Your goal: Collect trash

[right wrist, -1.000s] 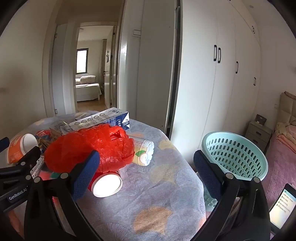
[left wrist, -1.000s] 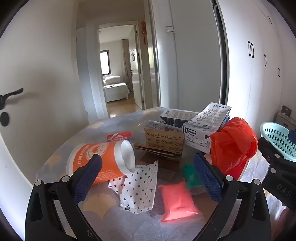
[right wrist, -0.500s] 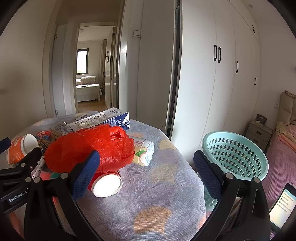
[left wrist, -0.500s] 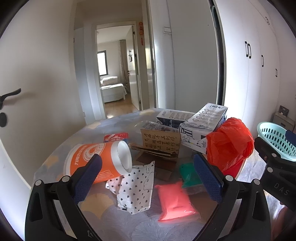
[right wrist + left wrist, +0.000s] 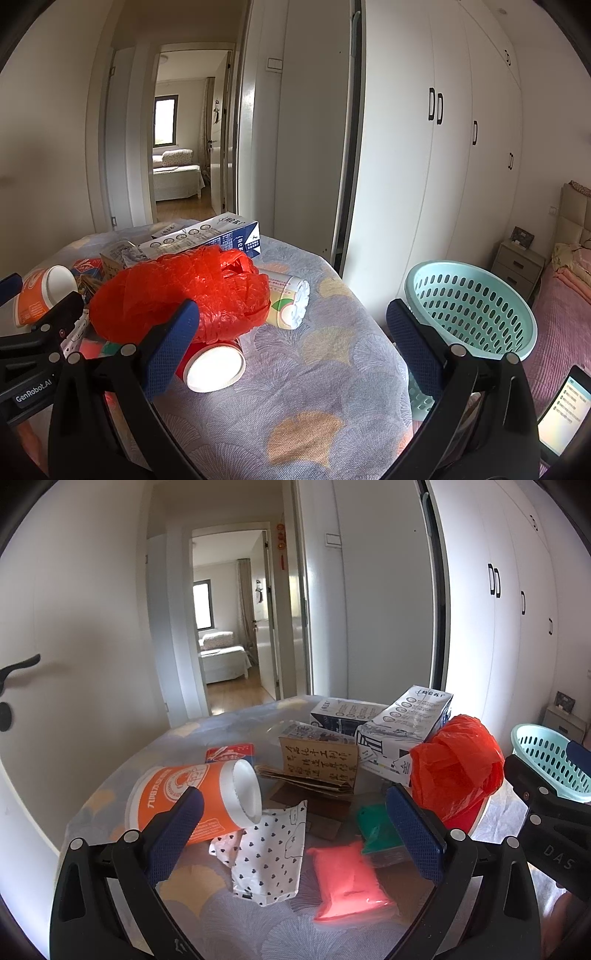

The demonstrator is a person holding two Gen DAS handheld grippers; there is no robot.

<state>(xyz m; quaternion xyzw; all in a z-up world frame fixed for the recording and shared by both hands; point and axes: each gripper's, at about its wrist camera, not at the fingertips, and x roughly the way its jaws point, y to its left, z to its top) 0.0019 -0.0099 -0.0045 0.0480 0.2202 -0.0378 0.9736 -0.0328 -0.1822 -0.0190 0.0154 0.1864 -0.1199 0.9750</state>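
Observation:
Trash litters a round table with a patterned cloth [image 5: 314,398]. An orange paper cup [image 5: 184,797] lies on its side at the left, beside a heart-print wrapper [image 5: 269,853], a pink packet [image 5: 345,875] and a green packet [image 5: 376,827]. Behind them are a brown paper bag [image 5: 317,768], milk cartons [image 5: 406,723] and a crumpled red plastic bag [image 5: 181,299]. A red cup with a white lid [image 5: 214,369] and a pale bottle [image 5: 288,304] lie by the bag. My left gripper [image 5: 295,834] hovers open above the packets. My right gripper [image 5: 291,354] is open over the cloth, empty.
A mint-green laundry basket [image 5: 469,306] stands off the table's right edge, also seen as the basket [image 5: 543,760] behind the right gripper. White wardrobes [image 5: 461,147] line the right wall, a doorway [image 5: 229,627] opens behind, and a bed [image 5: 565,302] and nightstand [image 5: 517,266] sit far right.
The left gripper has drawn back and risen slightly, so the trash sits a little lower and further off. The right gripper has barely moved. Both stay open.

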